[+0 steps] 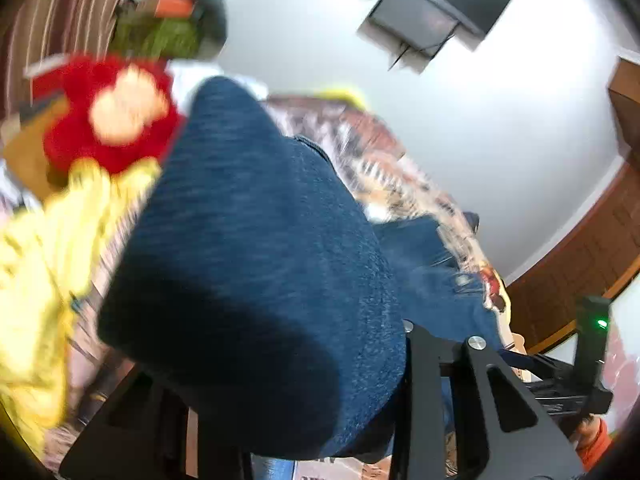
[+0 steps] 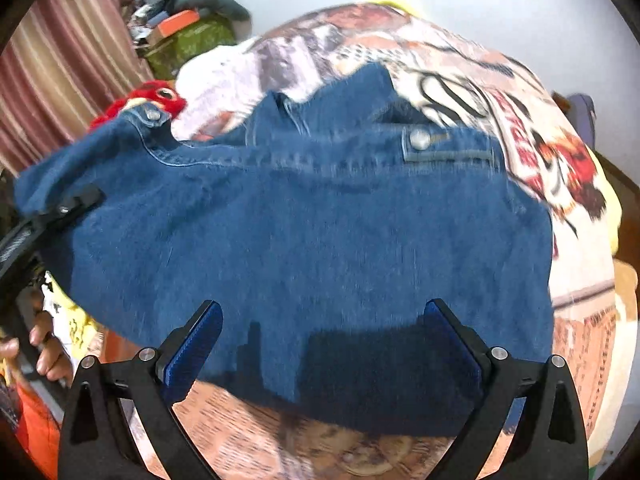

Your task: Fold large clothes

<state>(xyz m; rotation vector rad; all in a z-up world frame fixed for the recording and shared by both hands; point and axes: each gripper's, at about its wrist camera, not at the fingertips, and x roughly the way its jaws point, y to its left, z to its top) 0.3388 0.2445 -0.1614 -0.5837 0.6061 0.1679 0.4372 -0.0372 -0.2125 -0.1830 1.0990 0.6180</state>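
Note:
A large blue denim garment (image 2: 312, 216) with metal snap buttons lies spread on a bed with a patterned cover (image 2: 460, 80). My right gripper (image 2: 324, 344) is open, its blue-padded fingers (image 2: 196, 344) over the garment's near edge, holding nothing. In the left wrist view the denim (image 1: 248, 264) bulges close over my left gripper (image 1: 280, 420) and hides its fingertips; the cloth seems held up in it. The left gripper also shows at the left edge of the right wrist view (image 2: 68, 208), at the garment's left corner.
A red plush toy (image 1: 108, 116) and yellow cloth (image 1: 48, 248) lie to the left. A pile of bags and boxes (image 2: 188, 24) stands at the back by a striped curtain (image 2: 60, 60). A wall screen (image 1: 424, 16) and wooden trim (image 1: 580, 240) show.

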